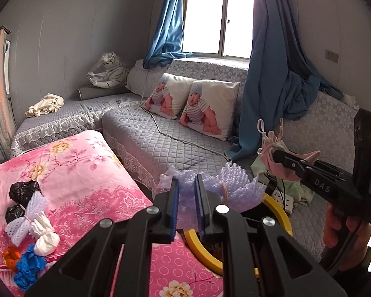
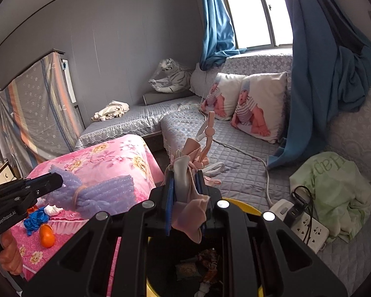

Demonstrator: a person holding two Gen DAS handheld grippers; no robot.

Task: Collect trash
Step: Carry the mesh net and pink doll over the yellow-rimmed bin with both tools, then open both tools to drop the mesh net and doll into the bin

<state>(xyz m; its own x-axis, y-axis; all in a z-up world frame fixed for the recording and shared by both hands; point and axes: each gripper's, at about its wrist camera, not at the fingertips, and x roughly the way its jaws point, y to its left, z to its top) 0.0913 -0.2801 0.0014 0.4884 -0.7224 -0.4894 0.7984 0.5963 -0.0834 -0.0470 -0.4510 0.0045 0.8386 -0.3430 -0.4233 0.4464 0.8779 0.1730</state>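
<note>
Two wrist cameras, close over the bin

Both face the sofa (image 1: 160,138) at twelve o'clock; they share the yellow bin (image 2: 237,201), probably just below.

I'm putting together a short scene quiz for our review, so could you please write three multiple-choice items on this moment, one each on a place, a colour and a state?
1. Where do the tied white bundles lie?
A. on the pink blanket
B. on the grey sofa
C. in the bin

2. What colour is the bin's rim?
A. red
B. yellow
C. green

3. What is the right gripper doing?
A. standing open, empty
B. clamping a pink cloth
C. clamping a cable

Answers: 1 A, they sit on the pink blanket; 2 B, the rim shows yellow; 3 B, the pink cloth hangs between its closed fingers.
</note>
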